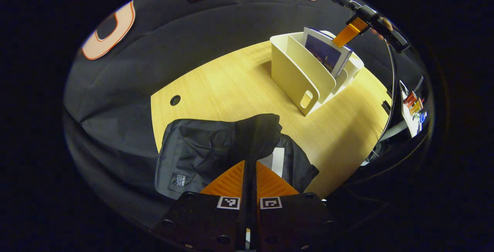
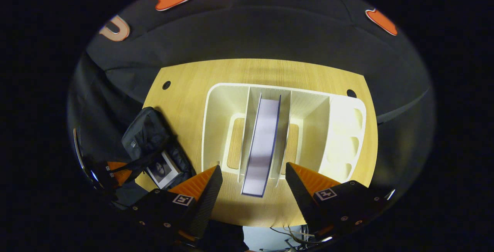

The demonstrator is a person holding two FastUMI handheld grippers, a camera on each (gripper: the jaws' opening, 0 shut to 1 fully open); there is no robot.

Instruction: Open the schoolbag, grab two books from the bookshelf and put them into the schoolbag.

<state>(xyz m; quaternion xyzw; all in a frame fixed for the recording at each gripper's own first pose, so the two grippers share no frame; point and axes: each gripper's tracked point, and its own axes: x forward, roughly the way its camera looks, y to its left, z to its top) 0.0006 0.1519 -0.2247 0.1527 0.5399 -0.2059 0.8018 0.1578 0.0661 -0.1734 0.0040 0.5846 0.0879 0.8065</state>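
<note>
Above bookshelf [image 2: 216,101], right gripper [image 2: 252,178] jaws wide, straddling book [image 2: 264,144]: you lower squarely, pinch spine. Left gripper [image 1: 250,167] clamps schoolbag [image 1: 200,151] flap; keep mouth open.

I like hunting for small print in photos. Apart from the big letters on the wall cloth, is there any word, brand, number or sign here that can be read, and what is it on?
No text can be read.
Patch on the black schoolbag: print too small to read.
Cover of the book inside the schoolbag: a picture, any lettering blurred.
Book in the white bookshelf: no legible title.
Square coded markers on the left gripper and right gripper: patterns, not words.
</note>
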